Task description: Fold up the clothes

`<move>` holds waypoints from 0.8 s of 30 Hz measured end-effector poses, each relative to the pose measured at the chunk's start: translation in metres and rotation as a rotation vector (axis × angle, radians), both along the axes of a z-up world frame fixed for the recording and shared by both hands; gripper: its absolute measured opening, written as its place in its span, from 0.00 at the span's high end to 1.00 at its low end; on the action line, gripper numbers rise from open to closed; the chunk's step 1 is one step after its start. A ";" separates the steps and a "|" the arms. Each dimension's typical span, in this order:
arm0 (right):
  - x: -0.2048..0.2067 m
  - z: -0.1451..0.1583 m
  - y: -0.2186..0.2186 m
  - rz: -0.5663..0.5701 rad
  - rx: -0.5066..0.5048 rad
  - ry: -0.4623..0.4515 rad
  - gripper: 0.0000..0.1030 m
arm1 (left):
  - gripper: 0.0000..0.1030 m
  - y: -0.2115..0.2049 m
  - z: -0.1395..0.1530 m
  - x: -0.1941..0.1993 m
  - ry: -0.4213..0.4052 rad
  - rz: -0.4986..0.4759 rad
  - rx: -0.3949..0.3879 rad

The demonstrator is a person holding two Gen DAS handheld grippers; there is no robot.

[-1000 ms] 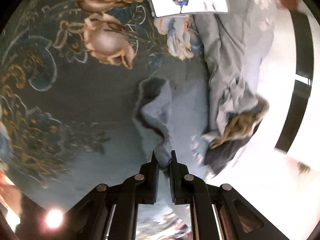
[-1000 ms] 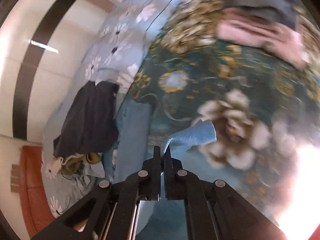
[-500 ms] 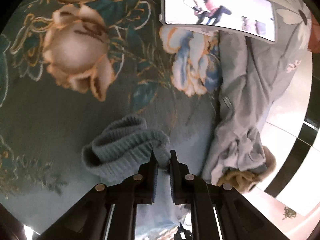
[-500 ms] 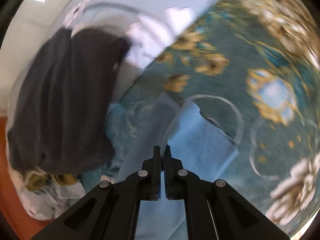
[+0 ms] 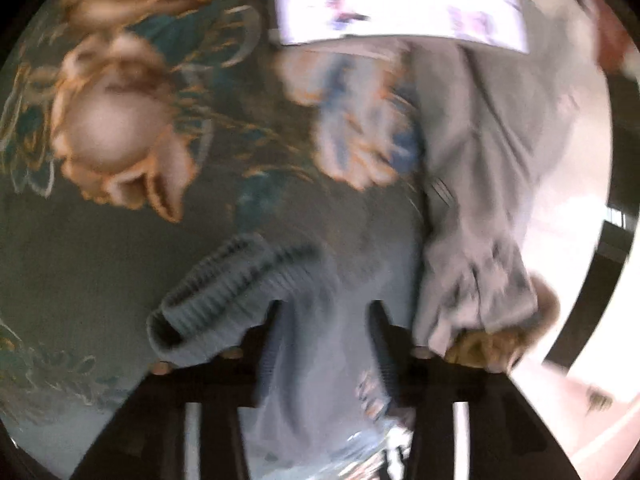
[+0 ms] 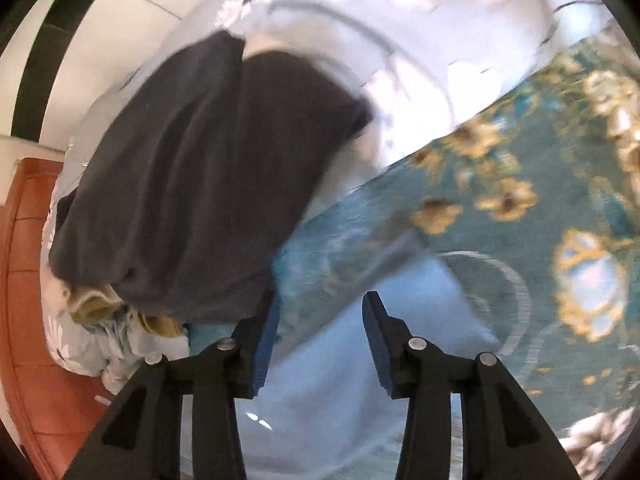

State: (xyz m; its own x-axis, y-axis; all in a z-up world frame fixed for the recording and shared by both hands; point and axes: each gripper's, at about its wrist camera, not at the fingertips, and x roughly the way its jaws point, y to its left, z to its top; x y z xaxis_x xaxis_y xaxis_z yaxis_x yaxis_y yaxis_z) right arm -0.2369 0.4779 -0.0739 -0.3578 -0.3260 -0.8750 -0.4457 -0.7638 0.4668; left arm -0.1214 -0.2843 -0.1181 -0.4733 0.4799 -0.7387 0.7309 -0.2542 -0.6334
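A ribbed, woolly knit is being shown by the light blue sweater (image 5: 240,296), with a smoother, flatter face in the right wrist view (image 6: 360,380). A soft matt weave is being presented by the floral bedspread (image 5: 120,240), a dull, dense cloth by the dark garment (image 6: 192,184), and glossy tile by the floor (image 6: 28,320).

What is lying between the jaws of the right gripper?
Light blue cloth lies between the opening jaws of the right gripper, on the floral bedspread. The pads do not press it. This shows in the right wrist view.
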 end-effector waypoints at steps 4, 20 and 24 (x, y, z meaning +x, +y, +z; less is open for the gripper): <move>0.044 -0.006 0.027 -0.057 0.028 -0.006 0.53 | 0.38 0.006 0.030 0.020 -0.058 -0.124 -0.261; 0.058 -0.067 0.011 -0.195 -0.208 0.037 0.85 | 0.38 0.017 -0.051 0.061 -0.062 0.004 -0.143; 0.051 -0.060 0.001 -0.160 -0.164 0.031 0.90 | 0.61 0.016 -0.047 0.056 -0.057 -0.004 -0.182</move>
